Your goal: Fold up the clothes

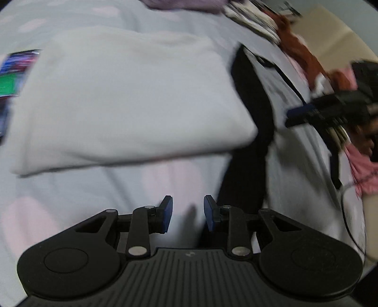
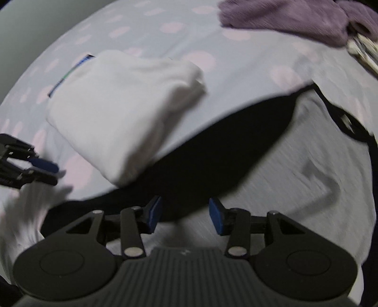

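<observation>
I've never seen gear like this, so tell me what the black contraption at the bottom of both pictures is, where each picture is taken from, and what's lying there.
Each picture comes from a camera mounted on a hand-held gripper, looking forward along its two blue-padded fingers. One shows the left gripper, the other the right gripper; both are open and hold nothing. Below them is a bedsheet with pink dots. On it lie a folded white garment, a grey shirt with black sleeves spread out unfolded, and a purple garment farther back. Something colourful pokes out beside the white garment; it is too blurred to identify.
</observation>
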`<state>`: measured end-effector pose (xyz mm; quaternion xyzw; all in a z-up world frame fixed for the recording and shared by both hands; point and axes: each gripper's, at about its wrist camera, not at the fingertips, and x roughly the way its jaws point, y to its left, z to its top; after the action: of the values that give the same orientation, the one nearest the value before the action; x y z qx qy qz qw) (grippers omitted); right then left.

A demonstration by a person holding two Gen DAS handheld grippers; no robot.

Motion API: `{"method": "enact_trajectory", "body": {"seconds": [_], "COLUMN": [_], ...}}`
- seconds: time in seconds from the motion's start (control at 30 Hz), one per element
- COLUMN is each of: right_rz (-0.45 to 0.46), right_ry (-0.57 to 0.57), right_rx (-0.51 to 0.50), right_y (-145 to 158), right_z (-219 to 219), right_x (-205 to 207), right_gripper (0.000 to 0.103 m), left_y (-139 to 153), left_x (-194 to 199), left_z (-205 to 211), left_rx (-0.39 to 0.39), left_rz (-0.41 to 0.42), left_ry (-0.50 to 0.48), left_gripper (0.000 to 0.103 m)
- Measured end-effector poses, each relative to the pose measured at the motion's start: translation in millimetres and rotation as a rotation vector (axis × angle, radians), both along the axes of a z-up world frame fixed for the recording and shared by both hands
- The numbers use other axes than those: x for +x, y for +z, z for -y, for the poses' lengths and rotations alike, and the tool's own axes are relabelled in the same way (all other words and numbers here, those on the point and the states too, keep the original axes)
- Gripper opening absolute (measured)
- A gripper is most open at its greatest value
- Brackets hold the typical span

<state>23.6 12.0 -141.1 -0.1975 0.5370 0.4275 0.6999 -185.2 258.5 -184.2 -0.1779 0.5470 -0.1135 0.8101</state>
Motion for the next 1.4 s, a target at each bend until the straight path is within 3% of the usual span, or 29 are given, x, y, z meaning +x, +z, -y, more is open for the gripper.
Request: {"method": "enact_trajectory", "body": {"seconds": [0.1, 0.27, 0.3, 0.37, 0.5, 0.7, 0.8, 1.0, 1.17, 1.33, 1.4], "right_rz": [-0.033, -0.097, -0.092, -0.082, -0.063, -0.083, -0.084, -0.084, -0.077, -0.075, -0.075], "right_ry": [-0.056, -0.109, -0.101, -0.087, -0.060, -0.111, -0.124, -0.123, -0.093, -0.090, -0.092], "right_rx": [-0.008, 0.000, 0.001, 0.003, 0.007, 0.005, 0.007, 0.017, 0.033, 0.027, 0.022], "right_y": [-9.4, -19.0, -18.0, -16.0, -12.1, -13.9, -13.6, -11.8, -5.8, -4.0, -3.7], "right_z": [20.1, 41.2, 44.3, 50.7, 63.9, 100.8, 110.3, 112.1, 106.3, 107.7, 110.3], "right_x": [5.3, 6.0, 4.1, 0.3, -6.8, -0.7, 1.0, -0.2, -4.0, -4.4, -4.5], "right_gripper": [0.048, 0.048, 0.048, 0.048, 0.050, 0.050, 0.050, 0.050, 0.050, 0.050, 0.050], "left_y": [-4.8, -19.2, -17.0, -10.2, 9.8, 54.3, 79.8, 142.2, 175.9, 143.0, 126.4], "left_x": [4.2, 11.3, 11.1, 9.8, 2.6, -2.8, -2.4, -0.2, 9.5, 29.9, 36.7], "left_z": [22.4, 57.7, 60.2, 62.8, 45.6, 16.4, 13.4, 10.7, -11.1, -47.6, -60.4], "left_rx": [0.000, 0.123, 0.141, 0.171, 0.087, 0.018, -0.048, -0.006, 0.162, 0.308, 0.345], "left_rz": [-0.001, -0.005, 0.000, 0.013, 0.027, 0.103, 0.165, 0.325, 0.343, 0.206, 0.189], "left_ry": [-0.071, -0.163, -0.171, -0.180, -0.103, 0.004, -0.030, -0.006, 0.064, 0.149, 0.203], "left_gripper": [0.026, 0.026, 0.003, 0.001, 0.001, 0.001, 0.001, 0.001, 0.001, 0.001, 0.001]}}
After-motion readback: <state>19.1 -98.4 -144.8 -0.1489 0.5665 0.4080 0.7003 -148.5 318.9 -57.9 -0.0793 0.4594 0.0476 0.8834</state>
